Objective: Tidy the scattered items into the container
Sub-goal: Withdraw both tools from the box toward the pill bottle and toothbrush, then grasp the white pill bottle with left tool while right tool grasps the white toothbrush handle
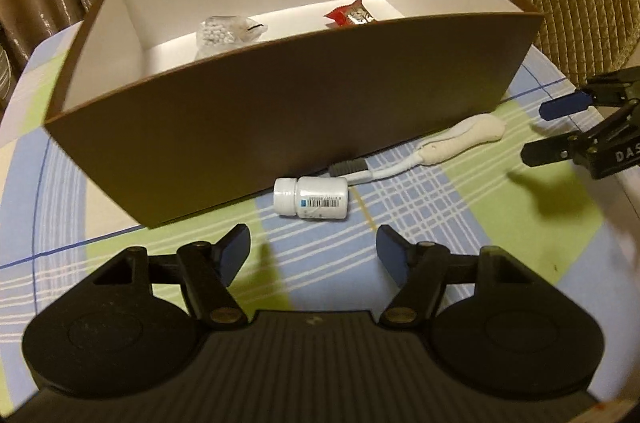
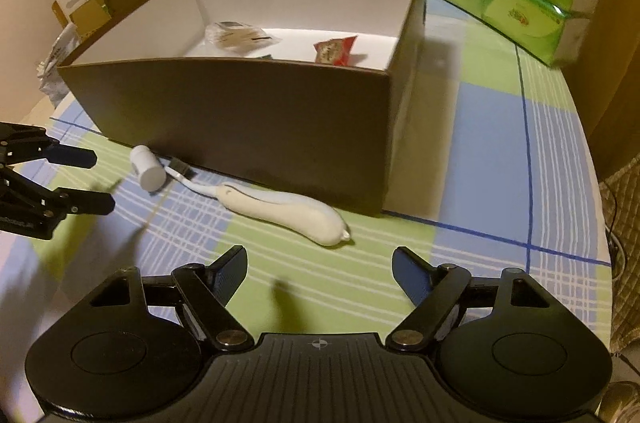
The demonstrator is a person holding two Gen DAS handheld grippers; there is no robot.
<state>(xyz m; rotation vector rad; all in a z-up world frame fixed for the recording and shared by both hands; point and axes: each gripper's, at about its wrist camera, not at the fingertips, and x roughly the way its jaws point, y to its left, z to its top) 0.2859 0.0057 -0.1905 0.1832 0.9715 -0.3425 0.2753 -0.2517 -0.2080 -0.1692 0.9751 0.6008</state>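
Bottle [image 1: 310,197] lies crosswise just ahead of your left fingers [image 1: 240,243], brush [image 2: 280,205] ahead of the right; both pairs gape empty.

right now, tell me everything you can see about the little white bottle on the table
The white bottle is small, looks plastic, has a ribbed white cap and a label with a barcode. It is capped and lies on its side on the checked tablecloth, just in front of the brown box, outside it. The brush head of the toothbrush lies right beside its base; contact is unclear. Neither gripper touches it.
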